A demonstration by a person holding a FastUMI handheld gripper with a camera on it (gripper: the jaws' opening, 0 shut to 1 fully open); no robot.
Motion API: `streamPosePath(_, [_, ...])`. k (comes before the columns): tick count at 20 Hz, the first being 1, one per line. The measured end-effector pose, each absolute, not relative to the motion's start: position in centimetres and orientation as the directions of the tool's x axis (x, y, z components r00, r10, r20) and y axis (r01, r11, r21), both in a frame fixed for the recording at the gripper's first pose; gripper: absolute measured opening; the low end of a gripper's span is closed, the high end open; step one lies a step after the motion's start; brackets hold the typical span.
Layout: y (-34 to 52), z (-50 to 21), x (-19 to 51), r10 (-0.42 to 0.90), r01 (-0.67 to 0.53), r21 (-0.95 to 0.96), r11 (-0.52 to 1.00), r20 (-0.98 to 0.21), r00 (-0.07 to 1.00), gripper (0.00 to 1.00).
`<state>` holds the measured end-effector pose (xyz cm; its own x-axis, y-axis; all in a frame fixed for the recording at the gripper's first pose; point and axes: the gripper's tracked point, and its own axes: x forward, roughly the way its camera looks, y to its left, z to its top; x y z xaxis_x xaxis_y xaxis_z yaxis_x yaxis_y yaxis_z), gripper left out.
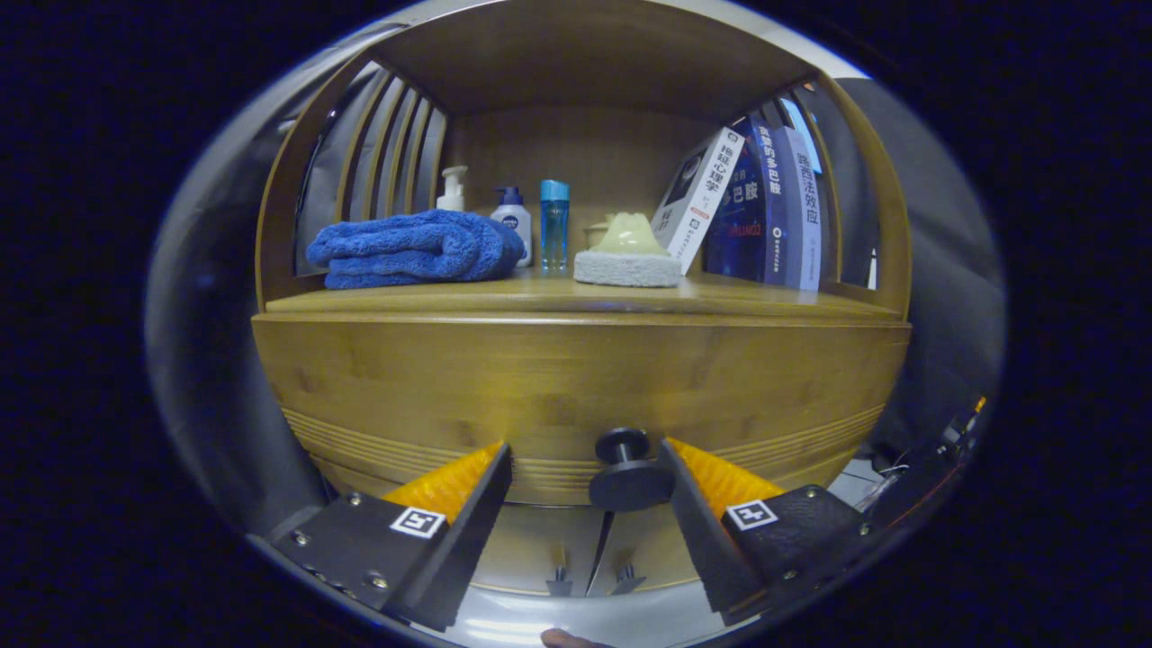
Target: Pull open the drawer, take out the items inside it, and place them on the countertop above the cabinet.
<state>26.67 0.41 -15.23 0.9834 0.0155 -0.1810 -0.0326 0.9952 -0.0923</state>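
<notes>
Wooden cabinet (576, 387) fills the booth ahead, its drawer front shut. Gripper (585, 468) fingers spread wide, pinching nothing. Round dark drawer knob (625, 470) sits between them, close beside the right finger; contact cannot be confirmed. Below the drawer, two small door pulls (589, 580) are visible. On the countertop (576, 301) above: folded blue towel (414, 249) to the left; three bottles (511, 225) behind it; a pale sponge (627, 268) with a yellowish object on top; leaning books (747, 207) to the right.
</notes>
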Motion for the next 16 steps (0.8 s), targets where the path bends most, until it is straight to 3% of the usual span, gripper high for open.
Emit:
streamPosePath(7, [0.3,-15.8,23.0,0.004,-0.012,-0.037,0.999,-0.198,0.980,0.98])
streamPosePath(16, [1.6,-14.4,10.2,0.059,-0.072,-0.082,0.994,-0.159,0.986,0.98])
